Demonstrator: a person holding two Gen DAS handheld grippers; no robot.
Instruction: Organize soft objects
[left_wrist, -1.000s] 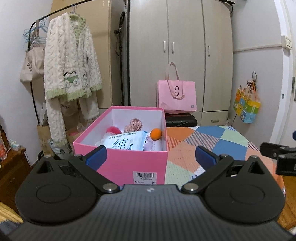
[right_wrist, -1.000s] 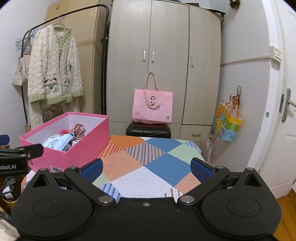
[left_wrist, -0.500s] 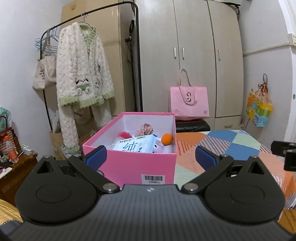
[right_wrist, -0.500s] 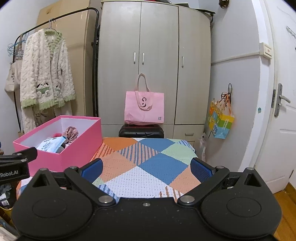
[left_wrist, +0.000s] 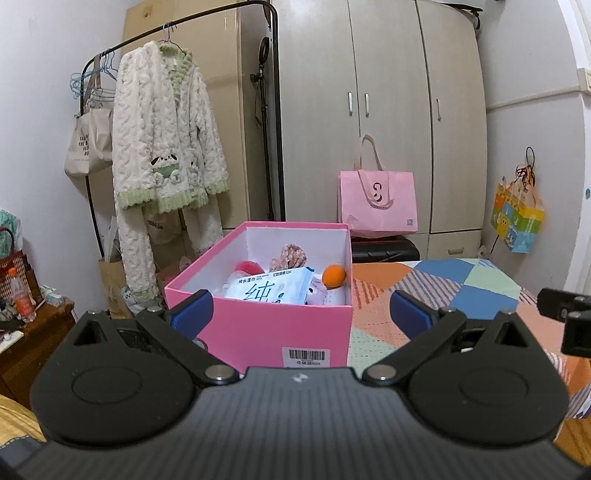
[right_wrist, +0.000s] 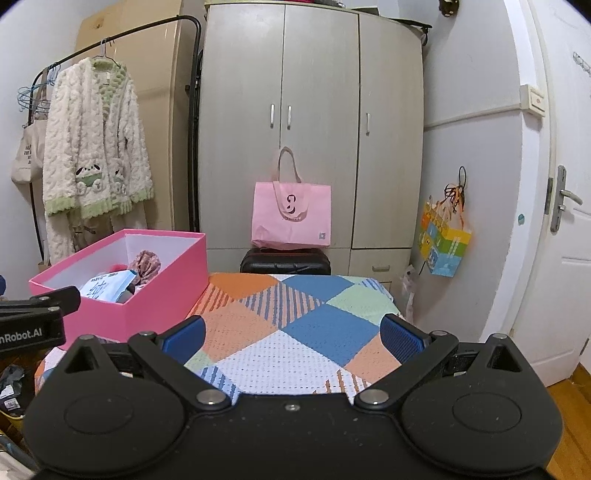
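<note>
A pink box stands on the left part of a patchwork-covered table. Inside lie a blue-and-white tissue pack, an orange ball, a red soft item, a frilly pink-brown fabric piece and a pale plush. My left gripper hovers open just in front of the box, nothing between its blue pads. My right gripper hangs open over the bare cloth to the right of the box, also holding nothing.
A grey wardrobe stands behind the table, with a pink tote bag on a black case. A fluffy white robe hangs on a rack at left. A white door and a colourful bag are at right.
Both grippers have risen and pulled back a little, so the box and table sit lower in both views. Both stay open and hold nothing.
</note>
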